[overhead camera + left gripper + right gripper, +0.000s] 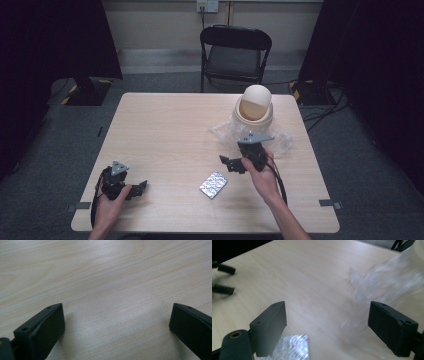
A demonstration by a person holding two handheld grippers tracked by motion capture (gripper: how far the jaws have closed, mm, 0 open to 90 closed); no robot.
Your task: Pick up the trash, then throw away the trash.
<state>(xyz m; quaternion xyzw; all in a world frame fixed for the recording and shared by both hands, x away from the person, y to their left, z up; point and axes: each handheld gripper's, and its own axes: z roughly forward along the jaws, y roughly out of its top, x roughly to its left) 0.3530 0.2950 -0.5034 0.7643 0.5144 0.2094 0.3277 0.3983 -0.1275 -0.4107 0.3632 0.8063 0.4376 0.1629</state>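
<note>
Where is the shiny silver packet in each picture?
High view: the silver packet lies flat on the table, front middle, just left of the right gripper.
Left gripper view: not in it.
Right gripper view: the packet sits at the bottom edge, beside the left-hand jaw.
Shared landmark: the clear plastic bag.

- The left hand grips the black two-jaw left gripper at seven o'clock, jaws spread wide, pointing toward three o'clock.
- The right hand holds the black two-jaw right gripper at four o'clock, jaws wide apart, pointing toward nine o'clock.
</note>
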